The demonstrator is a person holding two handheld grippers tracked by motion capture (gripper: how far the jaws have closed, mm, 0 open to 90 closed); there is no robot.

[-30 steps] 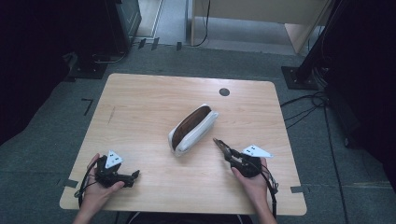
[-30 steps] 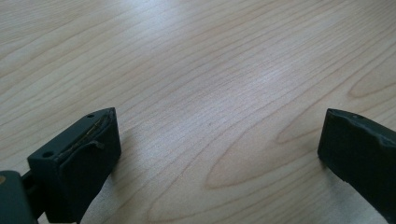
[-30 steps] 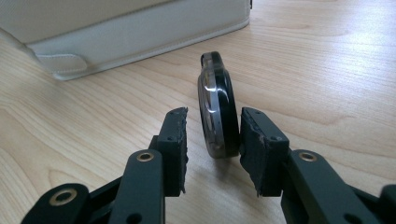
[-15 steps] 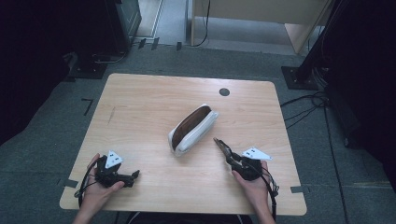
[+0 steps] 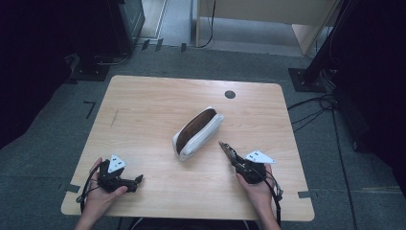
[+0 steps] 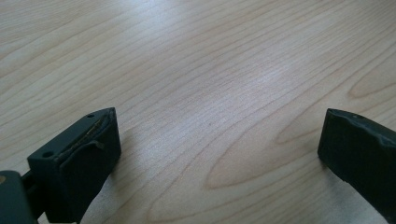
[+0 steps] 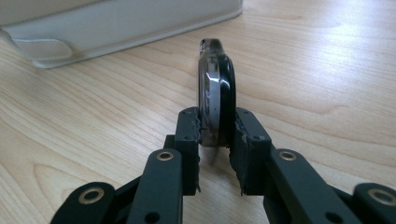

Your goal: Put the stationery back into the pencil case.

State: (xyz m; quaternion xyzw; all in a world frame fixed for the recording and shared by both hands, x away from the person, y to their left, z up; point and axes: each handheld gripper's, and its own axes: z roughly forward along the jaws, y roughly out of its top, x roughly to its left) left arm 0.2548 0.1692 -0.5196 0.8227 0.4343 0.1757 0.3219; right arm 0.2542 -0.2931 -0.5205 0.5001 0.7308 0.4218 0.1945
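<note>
A white pouch point(image 5: 197, 132) with a brown inside lies open in the middle of the wooden table point(image 5: 143, 110); its pale side point(image 7: 116, 23) fills the top of the right gripper view. My right gripper point(image 5: 234, 158) rests near the front right edge and points at the pouch. Its jaws have just been closing and are shut on a flat dark object with a silver rim point(image 7: 215, 93), held on edge between the pads point(image 7: 189, 130). The object's tip point(image 5: 224, 146) stops a little short of the pouch. At the front left, my left gripper point(image 5: 136, 179) is open over bare wood point(image 6: 219, 135).
A small black round spot point(image 5: 230, 94) marks the table's far side. Grey carpet surrounds the table, with dark equipment stands point(image 5: 316, 72) and cables point(image 5: 316, 108) at the back right. A hand holds each gripper at the near edge.
</note>
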